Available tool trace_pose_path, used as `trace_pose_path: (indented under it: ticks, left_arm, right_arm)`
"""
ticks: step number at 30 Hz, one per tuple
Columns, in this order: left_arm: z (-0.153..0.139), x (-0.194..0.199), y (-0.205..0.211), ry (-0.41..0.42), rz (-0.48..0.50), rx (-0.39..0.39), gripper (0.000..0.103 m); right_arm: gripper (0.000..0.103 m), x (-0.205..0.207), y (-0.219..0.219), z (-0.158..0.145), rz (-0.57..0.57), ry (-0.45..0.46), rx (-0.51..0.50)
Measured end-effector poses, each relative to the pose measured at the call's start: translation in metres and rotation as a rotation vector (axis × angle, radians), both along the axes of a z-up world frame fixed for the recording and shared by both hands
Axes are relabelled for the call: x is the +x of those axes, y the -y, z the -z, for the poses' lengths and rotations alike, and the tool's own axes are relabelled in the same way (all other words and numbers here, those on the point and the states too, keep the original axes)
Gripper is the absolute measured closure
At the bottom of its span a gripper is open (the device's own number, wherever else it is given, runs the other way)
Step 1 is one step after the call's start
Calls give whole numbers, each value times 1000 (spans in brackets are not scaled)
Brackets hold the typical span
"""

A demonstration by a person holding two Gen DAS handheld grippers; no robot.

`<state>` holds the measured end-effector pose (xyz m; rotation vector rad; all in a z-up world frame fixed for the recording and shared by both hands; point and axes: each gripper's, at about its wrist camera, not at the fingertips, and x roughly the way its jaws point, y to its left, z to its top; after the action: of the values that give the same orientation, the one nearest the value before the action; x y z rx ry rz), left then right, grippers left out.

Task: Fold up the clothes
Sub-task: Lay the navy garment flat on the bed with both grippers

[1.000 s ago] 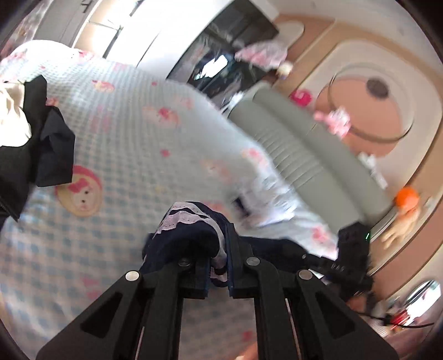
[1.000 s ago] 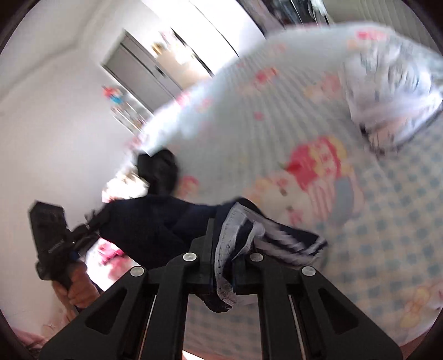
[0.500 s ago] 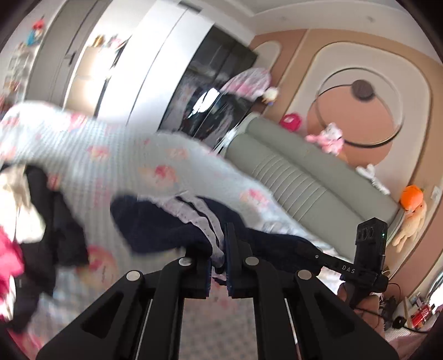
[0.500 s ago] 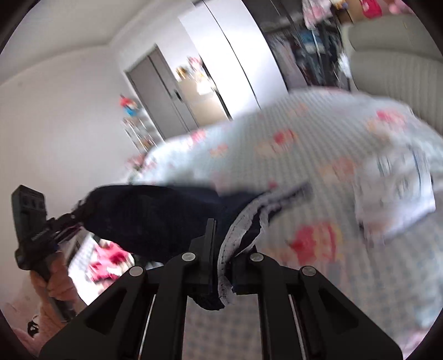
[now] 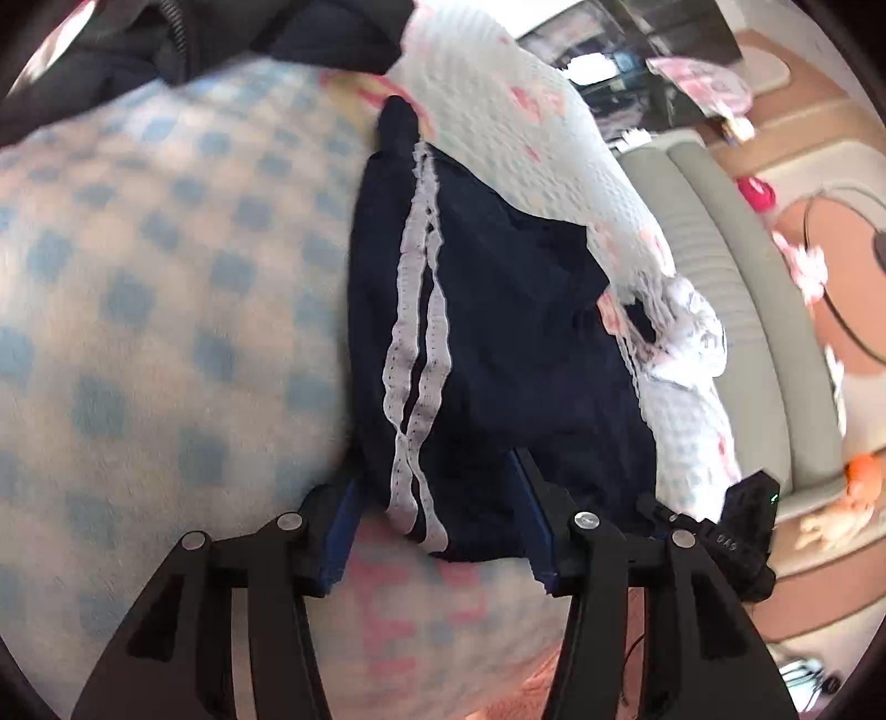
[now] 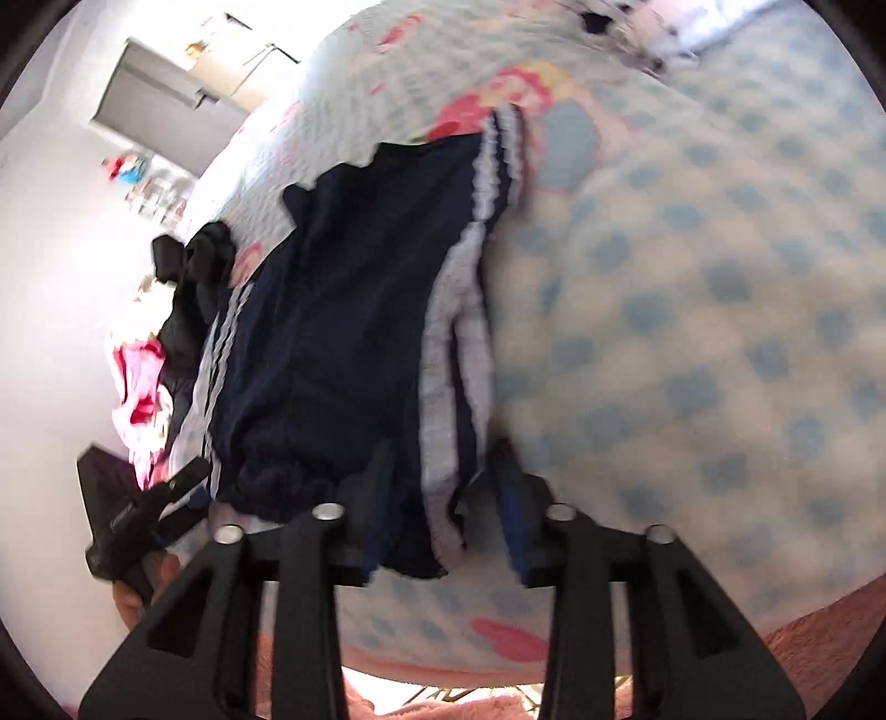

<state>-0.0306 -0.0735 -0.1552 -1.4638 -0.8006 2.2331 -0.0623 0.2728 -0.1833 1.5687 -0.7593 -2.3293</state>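
A navy garment (image 5: 498,332) with white lace stripes lies spread flat on the blue-checked bedcover (image 5: 138,332). My left gripper (image 5: 437,531) stands open, its jaws wide apart on either side of the garment's near edge. In the right wrist view the same navy garment (image 6: 343,310) stretches away over the bedcover (image 6: 692,332). My right gripper (image 6: 443,515) is open too, with the striped hem lying loose between its fingers. Each view shows the other gripper at the garment's far corner: the right one (image 5: 742,531) and the left one (image 6: 127,509), which a hand holds.
A pile of black clothes (image 5: 111,50) lies at the far end of the bed, with a pink garment (image 6: 138,376) beside it. A white printed garment (image 5: 686,332) sits by the navy one. A grey sofa (image 5: 747,277) runs along the bed. A pink fuzzy edge (image 6: 819,642) borders the bed.
Both grippers held the navy garment up, shut on its edge. It now lies flat on the bed, and both grippers have opened and let it go.
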Motion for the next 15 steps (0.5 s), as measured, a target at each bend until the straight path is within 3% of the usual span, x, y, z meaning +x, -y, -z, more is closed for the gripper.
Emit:
trace_pose_path:
  ticks: [5,7,8,9,10,12,15]
  left_arm:
    - [-3,2,-15,-31,68,-58,55]
    - [-5,4,-21,-46,78,-76,74]
    - [-8,5,-24,-56,75,-91,86]
    - [-12,6,-26,-66,71,-106,89]
    - [-17,6,-25,-73,59,-92,90]
    - [-27,7,-21,-87,28,-83,93]
    - [-43,8,-13,-118,-14,-160,89]
  right_arm:
    - [56,3,14,-4,-54,27,4]
    - [56,6,22,1,-67,30,31]
    - [64,9,25,-2,-75,17,56]
    - [82,12,28,-9,-93,-15,66]
    - [89,14,31,-17,-112,-48,75]
    - [90,14,27,-32,-108,-90,-7]
    - [86,2,15,-54,-65,-148,-65]
